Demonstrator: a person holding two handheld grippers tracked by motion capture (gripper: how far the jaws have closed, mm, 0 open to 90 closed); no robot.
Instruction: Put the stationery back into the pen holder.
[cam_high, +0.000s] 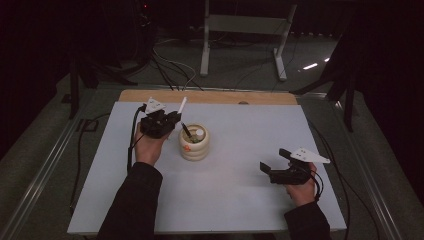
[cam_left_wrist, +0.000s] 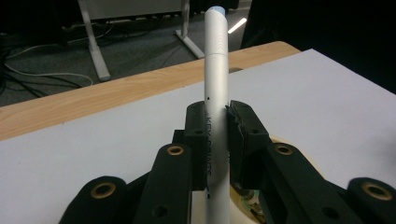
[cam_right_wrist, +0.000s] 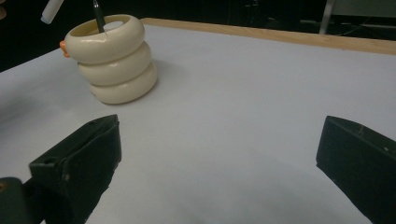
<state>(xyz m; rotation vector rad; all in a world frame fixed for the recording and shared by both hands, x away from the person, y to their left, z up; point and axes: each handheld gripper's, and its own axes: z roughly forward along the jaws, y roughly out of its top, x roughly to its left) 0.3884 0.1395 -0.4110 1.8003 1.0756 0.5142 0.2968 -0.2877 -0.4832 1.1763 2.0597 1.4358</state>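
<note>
On the pale grey table top (cam_high: 240, 190), the left gripper (cam_high: 165, 121) sits just left of a cream, ribbed, three-ring pen holder (cam_high: 194, 144), its jaws clamped on a white cylindrical marker (cam_left_wrist: 216, 116). The left gripper view reveals dark lettering along the marker's barrel and its pale blue tip. The right gripper (cam_high: 272, 162), near the right edge, has its jaws wide apart over bare table. Its own view shows a dark pen (cam_right_wrist: 98, 15) standing in the holder.
</note>
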